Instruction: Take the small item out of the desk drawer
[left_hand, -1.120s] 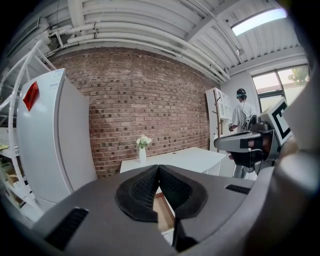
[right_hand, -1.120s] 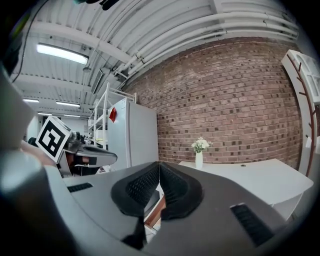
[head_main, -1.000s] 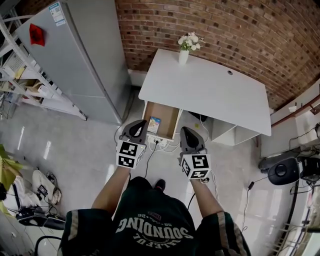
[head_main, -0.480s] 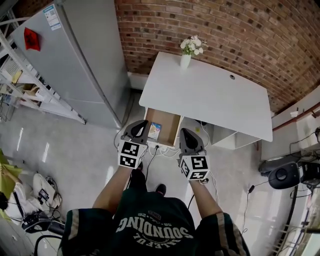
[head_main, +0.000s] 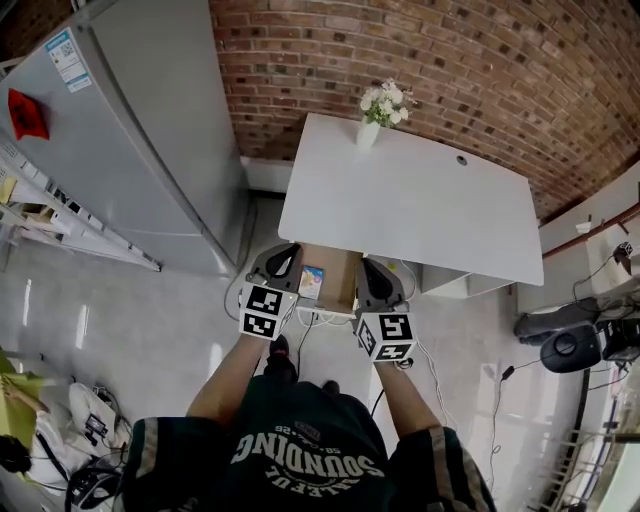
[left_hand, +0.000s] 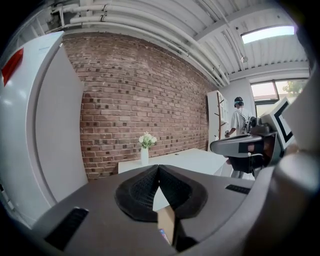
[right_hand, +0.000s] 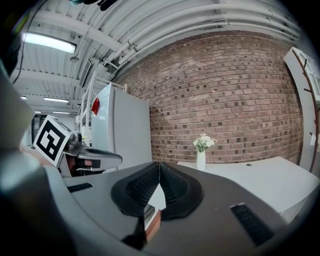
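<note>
- Head view: small item (head_main: 311, 282) lies in the open drawer (head_main: 340, 292), long axis running away from the person, just right of the left claw (head_main: 287, 256), farther left of the right claw (head_main: 373, 268); left is nearer.
- Left gripper view: left claw (left_hand: 159, 169) is pressed together, empty; the item's corner seems to peek below its tips.
- Right gripper view: right claw (right_hand: 159, 178) is likewise closed, empty; item hidden.

The head camera looks steeply down from above the person, taking in the white desk (head_main: 420, 200), its open drawer (head_main: 338, 275), the left gripper (head_main: 282, 255) and the right gripper (head_main: 372, 268). The 2 gripper cameras ride low, close behind their own jaws, facing nearly level toward the brick wall (left_hand: 130, 100). All 3 views share the vase (head_main: 367, 132) and the desk.
</note>
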